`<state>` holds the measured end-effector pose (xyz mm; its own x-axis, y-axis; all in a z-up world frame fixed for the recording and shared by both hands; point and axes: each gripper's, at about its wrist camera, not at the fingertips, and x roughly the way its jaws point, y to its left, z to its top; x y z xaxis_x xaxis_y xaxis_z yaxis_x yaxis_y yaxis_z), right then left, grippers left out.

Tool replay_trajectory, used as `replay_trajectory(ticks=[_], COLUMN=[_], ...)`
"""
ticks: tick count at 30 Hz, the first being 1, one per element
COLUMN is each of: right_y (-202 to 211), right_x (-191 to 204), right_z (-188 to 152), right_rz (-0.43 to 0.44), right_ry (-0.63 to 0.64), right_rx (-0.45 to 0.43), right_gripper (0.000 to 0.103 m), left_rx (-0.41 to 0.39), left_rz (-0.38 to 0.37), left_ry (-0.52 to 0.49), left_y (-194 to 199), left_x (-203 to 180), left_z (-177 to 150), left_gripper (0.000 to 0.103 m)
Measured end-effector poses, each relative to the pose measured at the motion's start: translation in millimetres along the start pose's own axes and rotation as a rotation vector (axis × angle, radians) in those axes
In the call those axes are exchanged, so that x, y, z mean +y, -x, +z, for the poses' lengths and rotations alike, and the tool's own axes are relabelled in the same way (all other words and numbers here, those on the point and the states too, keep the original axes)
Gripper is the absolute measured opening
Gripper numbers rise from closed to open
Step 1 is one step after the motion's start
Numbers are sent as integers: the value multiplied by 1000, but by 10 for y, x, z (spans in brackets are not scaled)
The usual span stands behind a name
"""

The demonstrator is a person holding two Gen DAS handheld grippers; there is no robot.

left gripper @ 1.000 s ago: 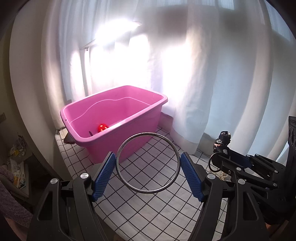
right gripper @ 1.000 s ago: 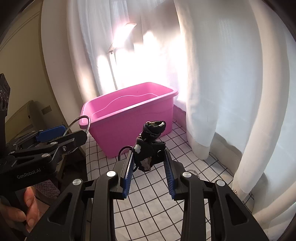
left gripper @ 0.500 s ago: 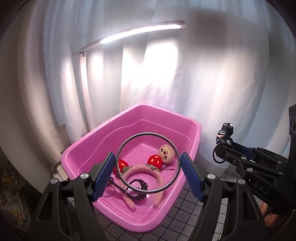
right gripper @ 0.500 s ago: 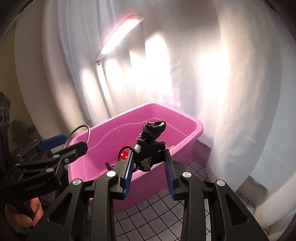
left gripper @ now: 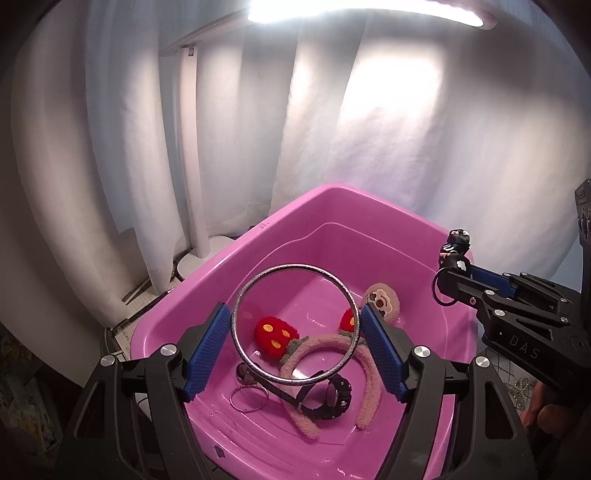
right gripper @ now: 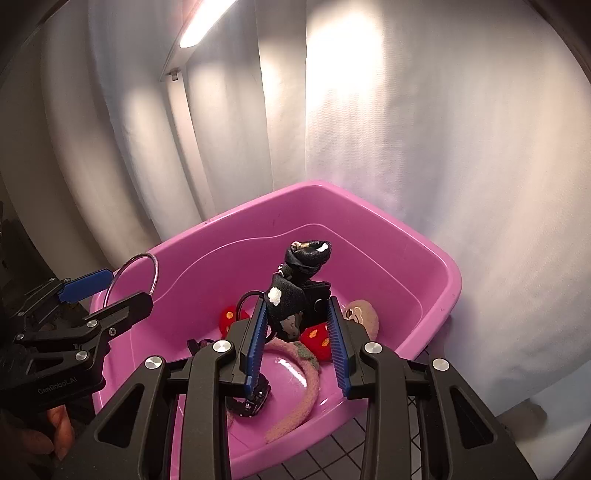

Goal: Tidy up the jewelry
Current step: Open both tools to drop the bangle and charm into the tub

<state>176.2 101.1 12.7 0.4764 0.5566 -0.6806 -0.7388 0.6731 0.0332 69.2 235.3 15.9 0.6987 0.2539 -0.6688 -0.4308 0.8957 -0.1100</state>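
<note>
Both grippers hang over the pink tub, each clamped on a piece of jewelry.

The left gripper, low in the middle of its own view, pinches a silver bangle between its blue pads; the right gripper squeezes a black fabric accessory with white flower marks and a dark ring hanging at its side. The pink tub fills the lower half of both views, backed by a white curtain and a lamp glowing along the top edge. In the tub lies a fuzzy pink headband with two red strawberry ornaments, a tan plush face toward the right wall, a black wristwatch across the headband, and a thin wire hoop at the lower left of the floor.
</note>
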Motion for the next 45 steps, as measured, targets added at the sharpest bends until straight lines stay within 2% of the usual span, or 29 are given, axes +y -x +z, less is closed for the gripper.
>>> replay_trajectory(ticks=[11, 24, 26, 27, 28, 31, 45], right_y=[-500, -745, -772, -775, -775, -748, -699], right_x=[-47, -85, -70, -59, -49, -34, -71], right_z=[-8, -7, 4, 9, 13, 5, -4], right_rz=[-56, -105, -120, -129, -135, -144, -138], right_ry=[-11, 10, 21, 26, 28, 34, 20], right_rx=[159, 200, 206, 205, 203, 192, 187], right_gripper=[31, 31, 37, 58, 70, 71, 71], left_rx=[144, 216, 230, 239, 245, 245, 249], left_rz=[3, 26, 28, 30, 31, 35, 56], left_ry=[11, 14, 21, 25, 31, 45, 50], left_y=[-408, -584, -592, -603, -610, -605, -602], left_x=[64, 93, 99, 106, 117, 137, 137], left_z=[-10, -5, -1, -2, -6, -2, -11], left_gripper=[71, 72, 72, 72, 74, 83, 83])
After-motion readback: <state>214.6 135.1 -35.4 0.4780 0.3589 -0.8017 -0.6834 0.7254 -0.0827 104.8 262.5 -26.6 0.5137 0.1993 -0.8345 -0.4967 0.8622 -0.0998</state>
